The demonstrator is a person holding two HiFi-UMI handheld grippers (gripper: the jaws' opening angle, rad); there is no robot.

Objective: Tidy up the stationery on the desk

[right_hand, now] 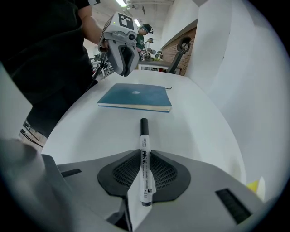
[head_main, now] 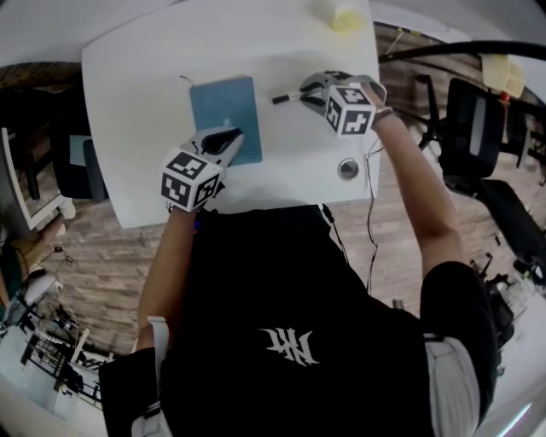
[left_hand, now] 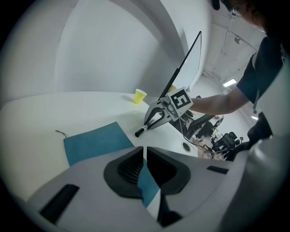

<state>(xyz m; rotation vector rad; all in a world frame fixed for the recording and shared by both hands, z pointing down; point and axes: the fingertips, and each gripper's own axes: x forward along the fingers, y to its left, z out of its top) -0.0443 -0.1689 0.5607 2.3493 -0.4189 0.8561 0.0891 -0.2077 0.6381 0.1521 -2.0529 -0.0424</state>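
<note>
Right claw [right_hand: 144, 155] is closed on the marker [right_hand: 144, 129]. Its ribbed pads press the white barrel from both sides, and the black cap sticks out ahead of the tips. The marker is low over the desk [head_main: 136, 102], near the notebook [right_hand: 135, 96] but apart from it, with the cap pointing toward the cover. Left claw [left_hand: 144, 149] has its jaws together with nothing between them, and its tip hangs over the notebook's near corner. A yellow cup [head_main: 347, 19] stands at the far edge, well apart.

The step in hand looks like lifting the marker to put it away. The pads sit on the rear half of the barrel, so the capped end may swing. A firm squeeze and a slow, level lift would likely keep it from pivoting.

Whether the cap touches the desk cannot be told, nor whether the left claw's tip rests on the notebook. No pen holder shows. The person's body hides the desk's near edge.
</note>
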